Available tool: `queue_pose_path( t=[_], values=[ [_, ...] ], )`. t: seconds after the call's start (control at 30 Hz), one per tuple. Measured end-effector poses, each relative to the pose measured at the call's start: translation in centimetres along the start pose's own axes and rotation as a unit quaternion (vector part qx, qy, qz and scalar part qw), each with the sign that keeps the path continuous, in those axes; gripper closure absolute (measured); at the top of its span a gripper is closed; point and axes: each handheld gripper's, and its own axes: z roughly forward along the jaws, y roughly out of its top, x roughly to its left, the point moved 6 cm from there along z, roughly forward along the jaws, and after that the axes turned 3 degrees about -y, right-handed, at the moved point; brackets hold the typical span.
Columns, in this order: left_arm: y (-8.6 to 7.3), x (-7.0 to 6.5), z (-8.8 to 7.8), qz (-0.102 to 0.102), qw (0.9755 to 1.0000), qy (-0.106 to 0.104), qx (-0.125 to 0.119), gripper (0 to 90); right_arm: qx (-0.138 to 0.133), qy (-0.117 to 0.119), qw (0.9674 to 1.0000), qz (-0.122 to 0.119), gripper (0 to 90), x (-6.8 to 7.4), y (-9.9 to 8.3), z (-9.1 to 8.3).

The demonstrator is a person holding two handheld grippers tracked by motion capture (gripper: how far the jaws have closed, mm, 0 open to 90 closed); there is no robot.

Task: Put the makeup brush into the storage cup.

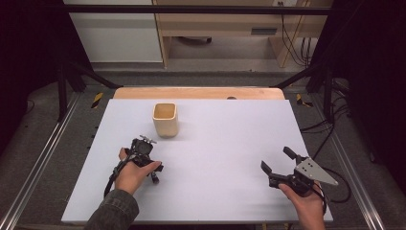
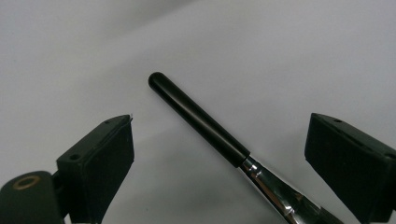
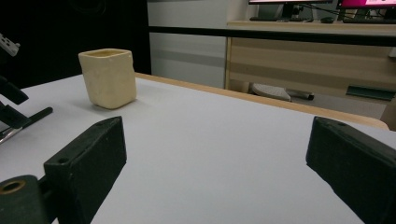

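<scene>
The left gripper (image 1: 154, 173) is lowered over a makeup brush (image 2: 201, 121) that lies flat on the white tabletop (image 1: 225, 143), near its left front part and a little in front of the cream ceramic cup (image 1: 165, 120). In the left gripper view the brush's black handle runs diagonally between the two jaws, its rounded end pointing away and its chrome ferrule (image 2: 271, 186) toward the lower right; the jaws stand apart on either side, neither touching it. The bristle end cannot be seen.

The step in hand looks like the pick-up of the brush, at the approach stage, with no grasp made yet. The next move probably calls for settling the jaws a little lower so they bracket the handle squarely, then closing on the black part rather than the slick ferrule, so that the brush does not roll or pivot.

The right gripper (image 1: 280, 167) waits near the right front of the tabletop, its jaws wide apart with nothing between them, aimed toward the cup.

No brand, label or writing is legible on the brush, cup or grippers.
</scene>
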Motion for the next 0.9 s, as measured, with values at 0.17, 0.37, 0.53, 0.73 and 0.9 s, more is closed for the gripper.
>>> queue_pose_path(
  t=[0.17,0.37,0.53,0.73,0.9],
  values=[
    [-0.01,0.14,0.08,-0.010,0.9999,0.003,0.004,11.8,0.001,0.001,1.0000,-0.002,5.5,0.01,-0.01,0.01],
    [0.05,0.11,0.22,-0.024,0.9997,0.000,0.005,16.6,0.002,0.001,1.0000,0.002,5.6,0.03,-0.01,0.01],
    [-0.02,0.12,0.33,-0.032,0.9994,0.000,0.014,20.7,0.001,0.001,1.0000,0.002,5.6,0.04,0.00,0.01],
    [-0.15,0.12,0.46,-0.042,0.9987,-0.006,0.028,30.2,0.001,0.002,1.0000,0.002,5.7,0.08,-0.01,0.02],
    [-0.12,0.14,0.43,-0.044,0.9986,-0.005,0.029,30.2,0.001,0.002,1.0000,0.002,5.7,0.09,0.01,0.04]
  ],
)
